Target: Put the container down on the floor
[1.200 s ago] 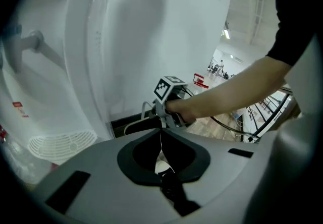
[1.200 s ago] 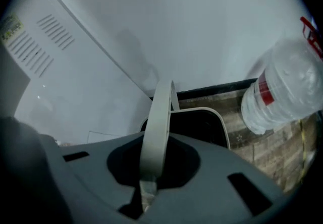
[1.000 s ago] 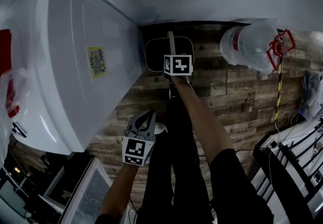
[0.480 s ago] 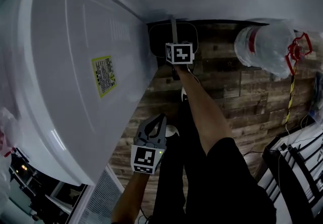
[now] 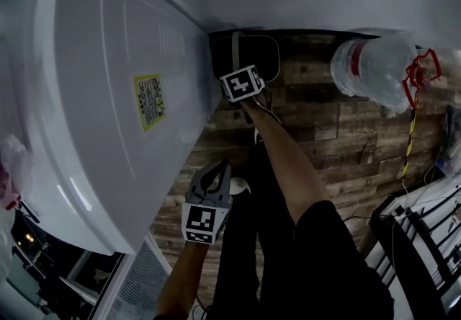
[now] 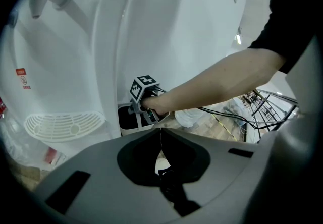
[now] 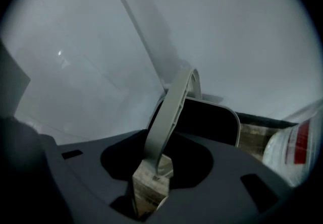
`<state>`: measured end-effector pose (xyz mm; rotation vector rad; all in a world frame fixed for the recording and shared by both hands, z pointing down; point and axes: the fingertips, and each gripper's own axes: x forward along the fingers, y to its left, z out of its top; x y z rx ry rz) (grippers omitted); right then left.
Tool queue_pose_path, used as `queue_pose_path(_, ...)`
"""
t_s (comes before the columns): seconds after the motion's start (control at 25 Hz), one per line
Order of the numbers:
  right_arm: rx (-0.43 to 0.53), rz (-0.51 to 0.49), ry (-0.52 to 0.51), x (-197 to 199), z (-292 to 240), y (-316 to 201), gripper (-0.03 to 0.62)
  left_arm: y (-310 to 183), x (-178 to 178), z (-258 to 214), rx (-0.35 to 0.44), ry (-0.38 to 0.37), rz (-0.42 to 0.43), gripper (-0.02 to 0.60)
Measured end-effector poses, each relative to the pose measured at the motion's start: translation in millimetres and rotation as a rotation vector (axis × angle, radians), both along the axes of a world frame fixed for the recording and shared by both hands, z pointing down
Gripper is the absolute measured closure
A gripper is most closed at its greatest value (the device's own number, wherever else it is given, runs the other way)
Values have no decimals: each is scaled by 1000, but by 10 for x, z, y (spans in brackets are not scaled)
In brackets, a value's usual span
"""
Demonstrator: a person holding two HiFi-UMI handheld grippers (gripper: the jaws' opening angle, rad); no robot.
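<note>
Wood-plank floor [image 5: 324, 138] in a tight corner, a big white appliance [image 5: 108, 95] on the left and a water bottle [image 5: 371, 70] off to the right. The dark container [image 5: 268, 59] looks set down on the planks against the wall. This is the release: the right gripper [image 7: 154, 167] has its jaws opening, with the grey handle [image 7: 169, 112] between them. The left gripper [image 5: 218, 171] hangs back, jaws pressed together on nothing. Next, I'd say, draw the right gripper clear without snagging the handle.
</note>
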<state>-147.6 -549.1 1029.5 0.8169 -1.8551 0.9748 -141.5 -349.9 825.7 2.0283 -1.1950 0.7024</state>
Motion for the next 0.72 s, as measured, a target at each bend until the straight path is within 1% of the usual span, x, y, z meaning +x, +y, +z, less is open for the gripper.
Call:
queue_pose_path(0.08,9,-19,-24,-30,-104,25,467,3,19,-21,3,0,1,566)
queue_pose_path(0.16,-13,30,-41,38,-204,96,462,-9,33,-64,2,4,11,566)
queue_pose_path(0.24,13,75,-61,90,-345,133,463,-11,-3,-138,7,-4,10,566)
queue_pose_path(0.28,27,97,-85,117,-437,160,472,-19,-5,-181,14,-4,9,566)
queue_pose_path(0.32,29,117,-117,152,-535,199,495,-39,10,-225,24,-1,12,566)
queue_pose_path(0.36,21,131,-143,203,-633,256,519,-66,35,-267,34,4,16,566)
queue_pose_path(0.44,-4,149,-161,388,-833,429,573,-109,117,-349,41,17,27,566)
queue_pose_path(0.52,-25,151,-167,574,-1074,661,582,-139,183,-474,46,26,31,566)
queue_pose_path(0.6,-43,140,-186,659,-1361,941,583,-154,194,-668,60,23,33,566)
queue_pose_path(0.72,-25,145,-177,809,-1824,1297,583,-225,238,-1118,109,36,27,566)
